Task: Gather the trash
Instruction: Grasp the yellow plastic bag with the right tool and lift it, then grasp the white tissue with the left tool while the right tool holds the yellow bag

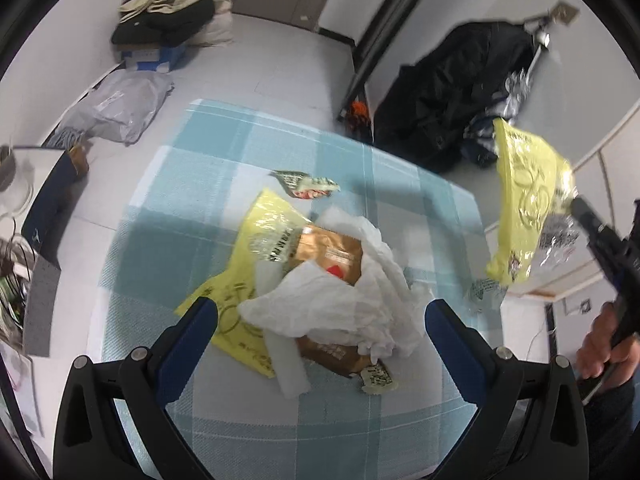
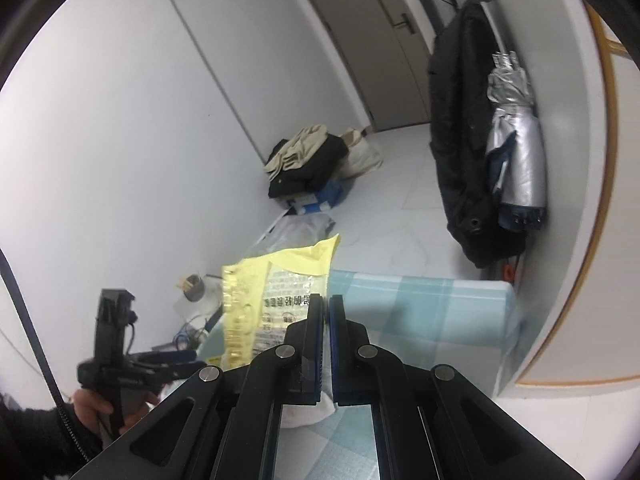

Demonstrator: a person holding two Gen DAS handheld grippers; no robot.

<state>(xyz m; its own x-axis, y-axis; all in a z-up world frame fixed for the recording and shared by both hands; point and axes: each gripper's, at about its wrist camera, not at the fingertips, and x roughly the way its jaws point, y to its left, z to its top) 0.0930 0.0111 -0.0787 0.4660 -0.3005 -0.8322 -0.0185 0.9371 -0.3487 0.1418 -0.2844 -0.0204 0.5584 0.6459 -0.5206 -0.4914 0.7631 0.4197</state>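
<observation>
Right wrist view shows the right gripper (image 2: 326, 300) clenched on a yellow wrapper (image 2: 256, 300) (left gripper (image 1: 320, 312) spread wide), whose slick film could slip free.

Two yellow wrappers (image 1: 524, 200) (image 1: 236, 280), one brown packet (image 1: 328, 256), perhaps three small torn scraps (image 1: 308, 186), white tissue wads (image 1: 352, 304).

Left tool (image 1: 320, 312): black angular linkage arms, round silver screws at pivots, blue-faced fingers (image 1: 202, 312). Right tool (image 2: 326, 308): same black frame, silver screws, ribbed blue pads (image 2: 336, 340). Bare skin on left hand (image 2: 102, 406), black zipped sleeve; right hand (image 1: 600, 344) bare, dark sleeve.
</observation>
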